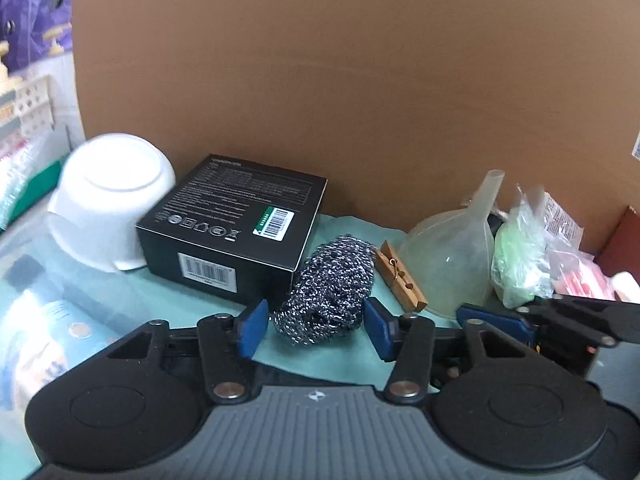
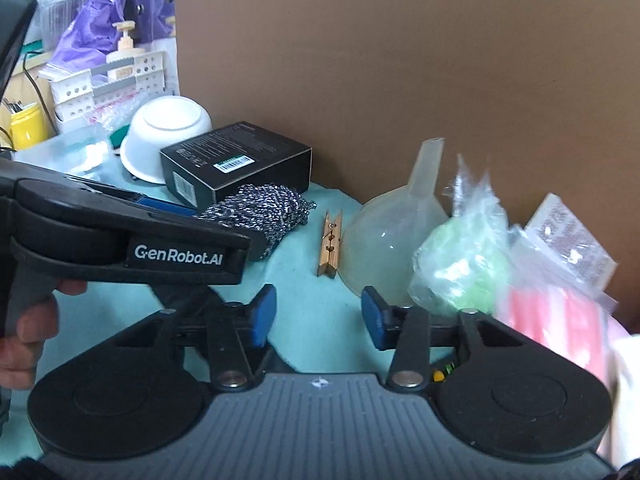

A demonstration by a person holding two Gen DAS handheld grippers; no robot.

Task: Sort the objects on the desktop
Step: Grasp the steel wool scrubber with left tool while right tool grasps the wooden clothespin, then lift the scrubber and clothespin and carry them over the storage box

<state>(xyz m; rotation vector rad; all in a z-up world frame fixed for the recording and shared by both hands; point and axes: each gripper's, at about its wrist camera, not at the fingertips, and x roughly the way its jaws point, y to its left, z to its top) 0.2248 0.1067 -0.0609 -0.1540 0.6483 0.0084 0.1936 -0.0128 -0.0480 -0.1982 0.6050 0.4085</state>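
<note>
**Both claws open over the clutter**

My left claw (image 1: 316, 330) is spread wide at the bottom of its frame, gripping nothing; the steel scourer (image 1: 328, 288) lies between its blue pads (image 1: 253, 330), and I cannot tell whether they touch it. My right claw (image 2: 318, 316) is also wide open and empty, above bare teal cloth (image 2: 304, 240). Just beyond, mid-frame, a wooden clothespin (image 2: 331, 244) lies flat between the scourer and an upturned clear funnel (image 2: 394, 236). Right of the funnel sits a bagged green thing (image 2: 460, 268). Further back, left of centre, a black box (image 2: 236, 166) rests on the surface beside an upside-down white bowl (image 2: 164, 136), against a brown board (image 2: 400, 60).
</note>
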